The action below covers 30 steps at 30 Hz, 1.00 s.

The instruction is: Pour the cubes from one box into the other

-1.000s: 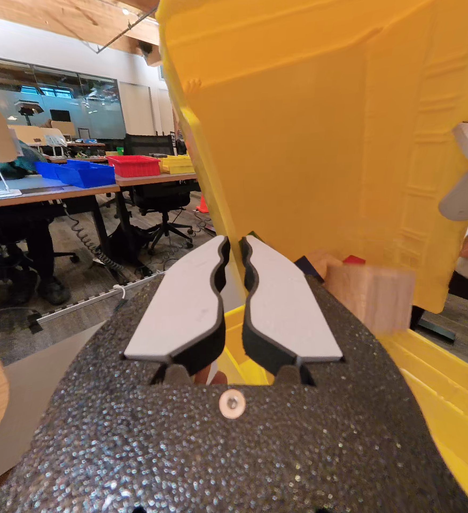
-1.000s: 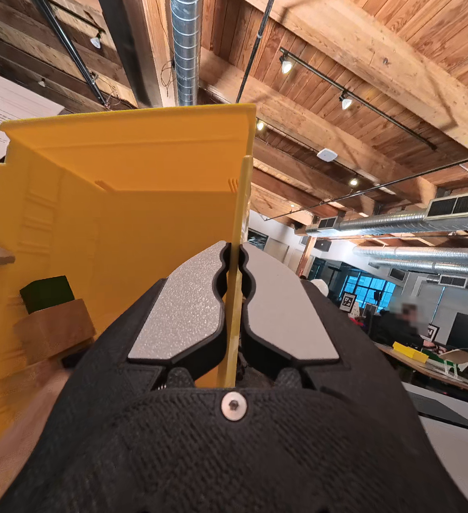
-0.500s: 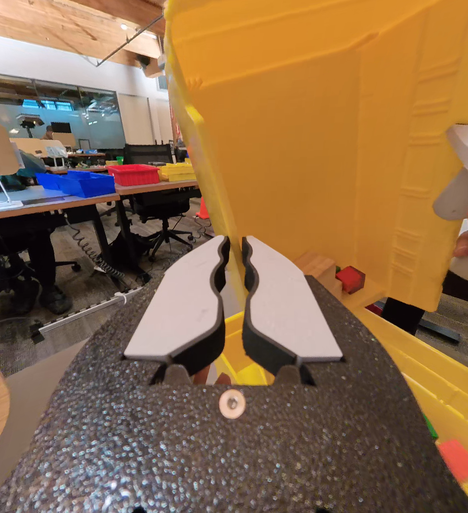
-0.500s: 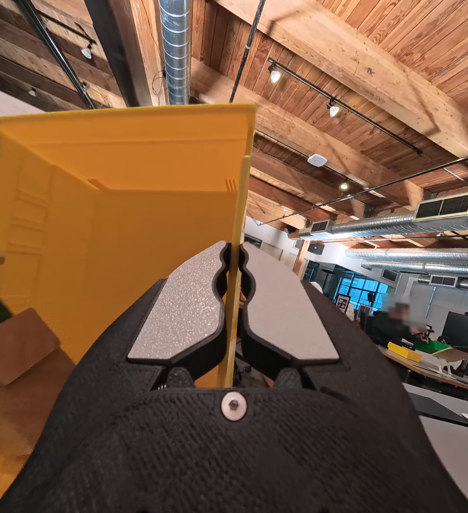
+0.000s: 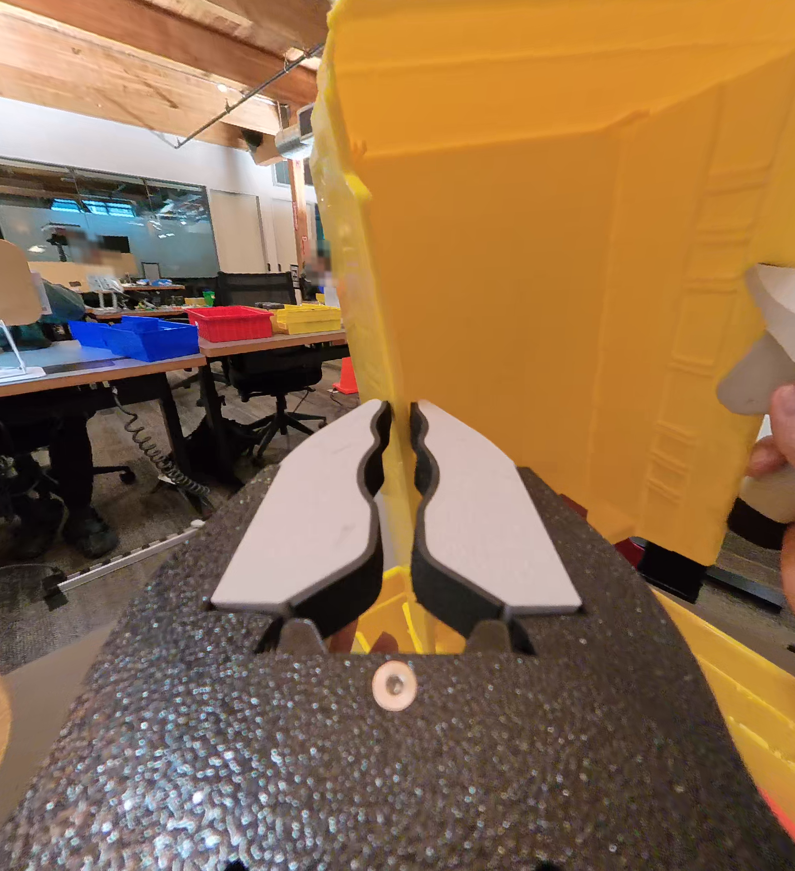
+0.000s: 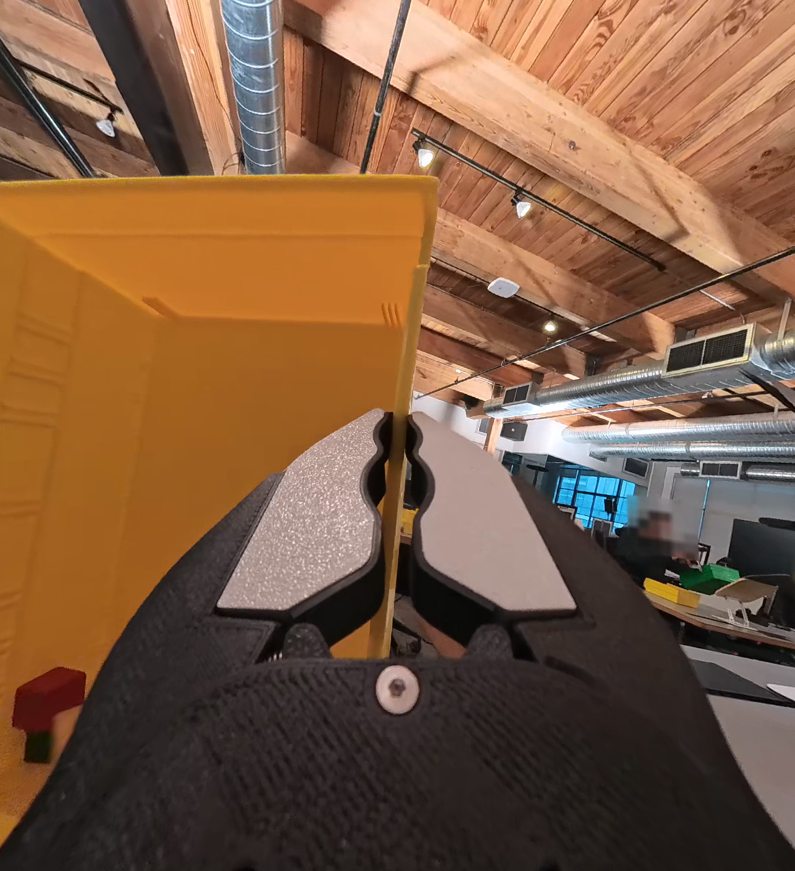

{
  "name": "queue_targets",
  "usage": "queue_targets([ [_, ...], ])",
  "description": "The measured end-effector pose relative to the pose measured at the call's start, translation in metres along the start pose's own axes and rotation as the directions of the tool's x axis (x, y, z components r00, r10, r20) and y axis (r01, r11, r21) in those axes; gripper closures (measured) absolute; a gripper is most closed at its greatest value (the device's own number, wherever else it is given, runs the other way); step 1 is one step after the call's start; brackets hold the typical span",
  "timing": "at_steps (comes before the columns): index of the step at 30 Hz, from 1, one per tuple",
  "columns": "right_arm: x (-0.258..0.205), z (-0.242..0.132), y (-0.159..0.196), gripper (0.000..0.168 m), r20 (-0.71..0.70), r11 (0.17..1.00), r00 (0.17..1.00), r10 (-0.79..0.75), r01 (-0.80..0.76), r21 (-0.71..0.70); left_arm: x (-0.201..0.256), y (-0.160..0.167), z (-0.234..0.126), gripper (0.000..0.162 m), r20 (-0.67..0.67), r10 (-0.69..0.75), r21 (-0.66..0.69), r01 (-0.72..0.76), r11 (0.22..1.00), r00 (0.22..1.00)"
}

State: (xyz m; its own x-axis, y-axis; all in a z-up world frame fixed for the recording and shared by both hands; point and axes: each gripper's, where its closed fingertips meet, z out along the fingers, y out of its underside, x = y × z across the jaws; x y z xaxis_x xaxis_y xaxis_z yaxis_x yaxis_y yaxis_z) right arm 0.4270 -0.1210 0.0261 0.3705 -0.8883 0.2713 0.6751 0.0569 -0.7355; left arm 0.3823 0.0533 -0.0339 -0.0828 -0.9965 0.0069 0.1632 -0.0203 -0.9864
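A yellow box [image 5: 551, 292] is tipped up steeply, its open mouth facing down over a second yellow box [image 5: 763, 697] below. My left gripper [image 5: 399, 410] is shut on the tipped box's left side wall. My right gripper [image 6: 398, 419] is shut on its right side wall [image 6: 400, 424]; it also shows at the far right of the left wrist view [image 5: 782, 330], with a hand behind it. The inside of the tipped box [image 6: 197, 424] is nearly bare. A red cube [image 6: 49, 695] and a dark green cube [image 6: 37, 747] are at its lower edge, blurred.
Behind are office desks with blue bins [image 5: 141, 334], a red bin [image 5: 230, 323] and yellow bins [image 5: 308, 318], black chairs, an orange cone [image 5: 347, 377] and a coiled cable. Wooden ceiling beams and metal ducts [image 6: 669, 377] are overhead. People sit at a far desk on the right.
The wooden blocks and coloured cubes have slid out of the tipped box into the lower one. The box has tilted a little steeper. Both grippers kept their hold.
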Motion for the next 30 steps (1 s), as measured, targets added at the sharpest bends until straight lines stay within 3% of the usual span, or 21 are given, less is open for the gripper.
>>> queue_targets([
  [5,0.003,-0.004,0.002,0.163,0.005,1.0,1.0,-0.01,0.01,-0.005,0.005,0.007,-0.003,0.154,-0.02,-0.011,-0.013,0.01,1.0,1.0],
  [13,0.013,-0.005,-0.017,0.163,-0.036,0.997,0.999,0.017,-0.014,0.08,0.015,-0.023,-0.013,0.153,-0.05,0.04,0.079,-0.036,0.996,0.998],
  [19,0.011,-0.008,-0.025,0.163,-0.049,0.994,0.999,-0.007,0.012,0.109,0.014,-0.027,-0.016,0.153,-0.061,0.031,0.098,-0.025,0.995,0.998],
  [30,0.009,-0.011,-0.034,0.163,-0.034,0.997,0.999,-0.018,0.021,0.075,0.015,-0.031,-0.024,0.153,-0.058,0.052,0.079,-0.048,0.996,0.997],
])
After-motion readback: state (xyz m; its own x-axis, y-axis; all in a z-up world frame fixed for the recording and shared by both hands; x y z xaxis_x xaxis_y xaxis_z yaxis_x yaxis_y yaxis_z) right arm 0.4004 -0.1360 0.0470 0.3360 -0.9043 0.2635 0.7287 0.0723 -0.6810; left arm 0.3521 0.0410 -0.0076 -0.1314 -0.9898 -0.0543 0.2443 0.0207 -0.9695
